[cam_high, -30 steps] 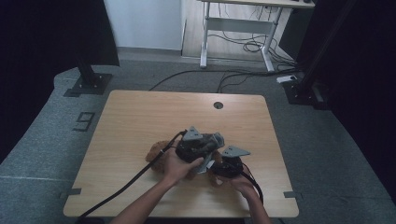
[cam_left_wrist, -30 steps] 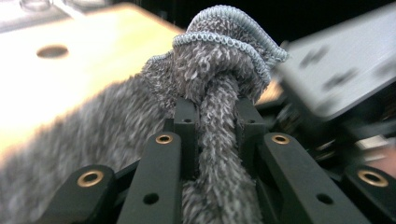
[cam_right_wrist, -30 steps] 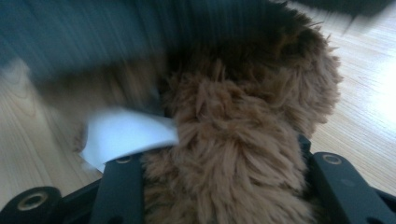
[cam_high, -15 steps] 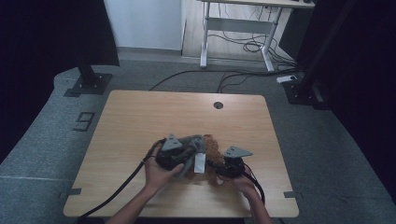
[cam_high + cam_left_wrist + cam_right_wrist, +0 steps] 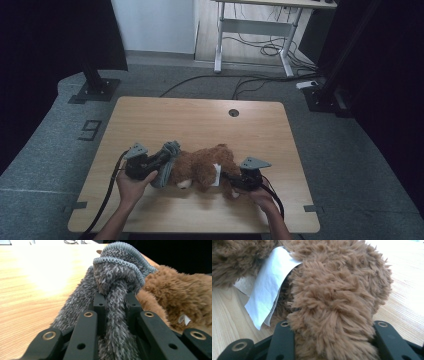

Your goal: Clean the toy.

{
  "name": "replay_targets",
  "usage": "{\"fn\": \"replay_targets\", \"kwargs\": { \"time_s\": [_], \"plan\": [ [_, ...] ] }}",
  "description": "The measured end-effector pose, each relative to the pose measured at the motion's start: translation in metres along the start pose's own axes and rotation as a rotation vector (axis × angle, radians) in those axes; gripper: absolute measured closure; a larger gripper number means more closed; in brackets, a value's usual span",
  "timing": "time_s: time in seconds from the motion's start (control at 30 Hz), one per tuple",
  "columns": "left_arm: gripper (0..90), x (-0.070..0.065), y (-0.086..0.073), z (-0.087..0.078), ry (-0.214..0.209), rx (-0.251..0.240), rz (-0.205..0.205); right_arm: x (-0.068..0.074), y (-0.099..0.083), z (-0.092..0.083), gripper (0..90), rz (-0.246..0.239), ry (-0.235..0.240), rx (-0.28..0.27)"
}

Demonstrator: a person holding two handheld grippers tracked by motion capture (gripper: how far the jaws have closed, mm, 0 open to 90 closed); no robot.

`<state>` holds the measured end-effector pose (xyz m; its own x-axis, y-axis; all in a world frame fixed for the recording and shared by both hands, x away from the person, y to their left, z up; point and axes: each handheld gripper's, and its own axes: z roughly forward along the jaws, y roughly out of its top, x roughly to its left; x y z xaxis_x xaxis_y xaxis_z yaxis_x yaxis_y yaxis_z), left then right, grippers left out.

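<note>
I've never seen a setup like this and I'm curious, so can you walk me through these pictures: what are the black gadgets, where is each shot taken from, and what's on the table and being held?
There is no robot here: a person holds a hand-operated two-jaw gripper in each hand. The high view looks down from above on a light wooden table. The other two pictures come from small cameras riding on each gripper, looking along its black jaws.

On the table lies a fluffy brown plush toy with a white paper tag. The left gripper is shut on a grey knitted fuzzy cloth, bunched between its jaws beside the toy. The right gripper has been closing, and its jaws now clamp a furry limb of the toy; which limb I cannot tell.
</note>
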<state>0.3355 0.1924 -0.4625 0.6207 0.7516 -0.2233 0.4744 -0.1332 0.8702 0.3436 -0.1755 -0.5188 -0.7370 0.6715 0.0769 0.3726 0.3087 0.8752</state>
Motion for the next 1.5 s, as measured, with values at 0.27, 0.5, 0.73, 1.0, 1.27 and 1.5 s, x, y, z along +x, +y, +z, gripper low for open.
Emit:
{"fn": "replay_targets", "kwargs": {
  "time_s": [0.27, 0.5, 0.73, 1.0, 1.27, 1.5],
  "plan": [
    [75.9, -0.067, 0.039, 0.048, -0.156, 0.011, 0.104, 0.001, 0.0, 0.001, 56.8, 0.004, -0.012, -0.005],
    [75.1, -0.112, 0.051, 0.103, -0.221, 0.149, 0.184, 0.003, -0.001, 0.001, 56.7, -0.006, -0.024, -0.004],
    [75.7, -0.116, 0.033, 0.116, -0.18, 0.176, 0.223, 0.004, -0.002, 0.002, 56.7, -0.005, -0.031, 0.004],
    [76.7, -0.091, 0.022, 0.091, -0.156, 0.138, 0.175, 0.002, -0.002, 0.001, 56.8, 0.001, -0.022, -0.004],
    [76.7, -0.049, 0.011, 0.053, -0.101, 0.072, 0.093, 0.002, -0.003, 0.001, 56.7, -0.013, -0.014, -0.011],
    [76.7, -0.024, -0.002, 0.023, -0.068, 0.04, 0.056, 0.002, -0.003, 0.001, 56.7, -0.006, -0.008, -0.015]
  ]
}}
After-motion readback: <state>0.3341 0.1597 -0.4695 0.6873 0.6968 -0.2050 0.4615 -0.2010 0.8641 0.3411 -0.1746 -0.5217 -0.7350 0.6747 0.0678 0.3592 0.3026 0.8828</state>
